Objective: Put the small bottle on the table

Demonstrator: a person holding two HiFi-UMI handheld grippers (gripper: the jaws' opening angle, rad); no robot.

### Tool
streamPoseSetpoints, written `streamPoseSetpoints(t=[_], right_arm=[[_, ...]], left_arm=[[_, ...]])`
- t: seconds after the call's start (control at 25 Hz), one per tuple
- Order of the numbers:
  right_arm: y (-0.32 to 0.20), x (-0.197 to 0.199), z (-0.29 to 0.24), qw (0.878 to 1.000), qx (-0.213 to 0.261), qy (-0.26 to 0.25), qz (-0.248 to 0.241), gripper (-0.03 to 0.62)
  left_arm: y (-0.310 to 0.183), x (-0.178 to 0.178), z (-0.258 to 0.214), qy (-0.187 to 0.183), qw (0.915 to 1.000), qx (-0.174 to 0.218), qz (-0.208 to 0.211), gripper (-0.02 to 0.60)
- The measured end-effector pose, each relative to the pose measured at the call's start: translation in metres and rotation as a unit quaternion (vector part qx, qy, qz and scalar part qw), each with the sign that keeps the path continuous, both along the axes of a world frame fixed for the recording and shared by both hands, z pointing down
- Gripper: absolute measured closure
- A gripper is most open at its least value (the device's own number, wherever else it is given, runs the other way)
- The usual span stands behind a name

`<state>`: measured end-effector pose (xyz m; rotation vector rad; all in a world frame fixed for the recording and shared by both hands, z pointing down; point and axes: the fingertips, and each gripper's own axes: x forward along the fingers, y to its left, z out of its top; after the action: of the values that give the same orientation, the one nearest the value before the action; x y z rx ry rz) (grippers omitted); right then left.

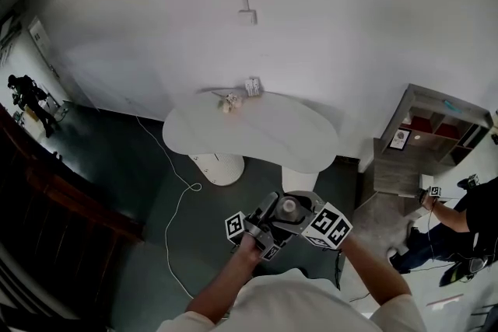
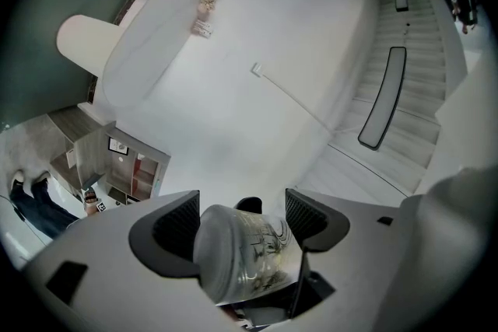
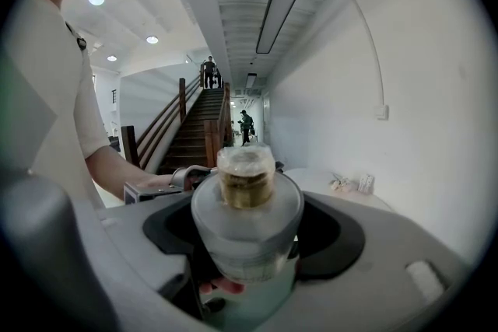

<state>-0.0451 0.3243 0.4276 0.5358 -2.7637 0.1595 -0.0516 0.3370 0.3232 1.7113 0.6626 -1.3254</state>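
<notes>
Carry step: bottle (image 1: 289, 206) near body, cap up, well short of far counter (image 1: 272, 140). Left tongs (image 2: 241, 218) and right tongs (image 3: 247, 225) both clamped on it, jaws wide. Next, likely: approach counter, lower bottle upright onto bare top, release.

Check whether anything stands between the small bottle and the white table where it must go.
Nothing visible does. The small bottle sits between the jaws of the left gripper and the right gripper, and only dark floor lies between it and the table. Small items sit only at its far edge.
</notes>
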Motion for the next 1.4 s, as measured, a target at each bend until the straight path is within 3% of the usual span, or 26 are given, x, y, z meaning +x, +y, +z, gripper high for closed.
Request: streamPoseSetpoints(t=[0.84, 1.16, 1.4], right_arm=[[0.012, 0.049, 0.015, 1.000, -0.002, -0.008, -0.026, 0.246], [0.001, 0.045, 0.025, 0.999, -0.011, -0.005, -0.038, 0.246], [-0.035, 0.028, 0.028, 0.999, -0.013, -0.003, -0.031, 0.247]], left_arm=[[0.011, 0.052, 0.014, -0.009, 0.9996, -0.006, -0.028, 0.241], [-0.003, 0.048, 0.023, -0.011, 0.9993, -0.019, -0.031, 0.245], [-0.040, 0.030, 0.026, -0.006, 0.9994, -0.023, -0.023, 0.245]])
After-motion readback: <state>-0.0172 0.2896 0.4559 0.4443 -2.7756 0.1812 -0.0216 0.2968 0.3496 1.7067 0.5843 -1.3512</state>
